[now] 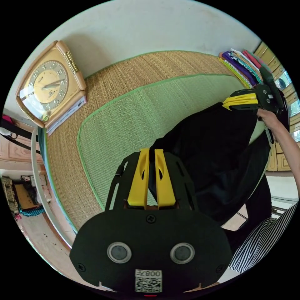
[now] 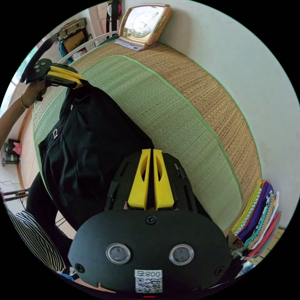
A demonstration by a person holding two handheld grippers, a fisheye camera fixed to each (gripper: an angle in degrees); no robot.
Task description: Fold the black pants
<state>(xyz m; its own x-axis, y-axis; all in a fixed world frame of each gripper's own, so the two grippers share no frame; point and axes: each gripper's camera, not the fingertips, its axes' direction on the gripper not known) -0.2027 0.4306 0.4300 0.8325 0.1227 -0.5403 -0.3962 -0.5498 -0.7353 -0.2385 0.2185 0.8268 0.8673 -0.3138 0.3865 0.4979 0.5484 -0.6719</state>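
The black pants (image 1: pixel 215 159) were seen stretched between the two grippers above a woven straw mat with a green border (image 1: pixel 125 115), which was laid over a larger tan woven mat (image 1: pixel 103 81). The fabric was plain, dark and matte, and it hung in soft vertical folds. In the right gripper view the waistband end (image 2: pixel 75 93) was turned toward the far gripper, and a small metal fastening (image 2: pixel 55 133) could be made out near the front opening. The lower part of the garment draped over the near edge of the mat, toward a person's striped clothing (image 2: pixel 34 237).

The left gripper (image 1: pixel 152 153), black-bodied with yellow jaws, was seen with its jaws pressed together on one corner of the pants, the dark cloth being pinched between them. The right gripper (image 2: pixel 151 153), of the same make, was likewise closed on the opposite corner, with only a thin strip of black cloth visible between its jaws. Each gripper was also caught in the other's view, held by a hand (image 1: pixel 268 118) at the top edge of the garment.

A gold square clock (image 1: pixel 50 86) was propped against the pale wall on some papers, and a stack of folded coloured cloths (image 2: pixel 259 215) was lying at the other end of the mat.
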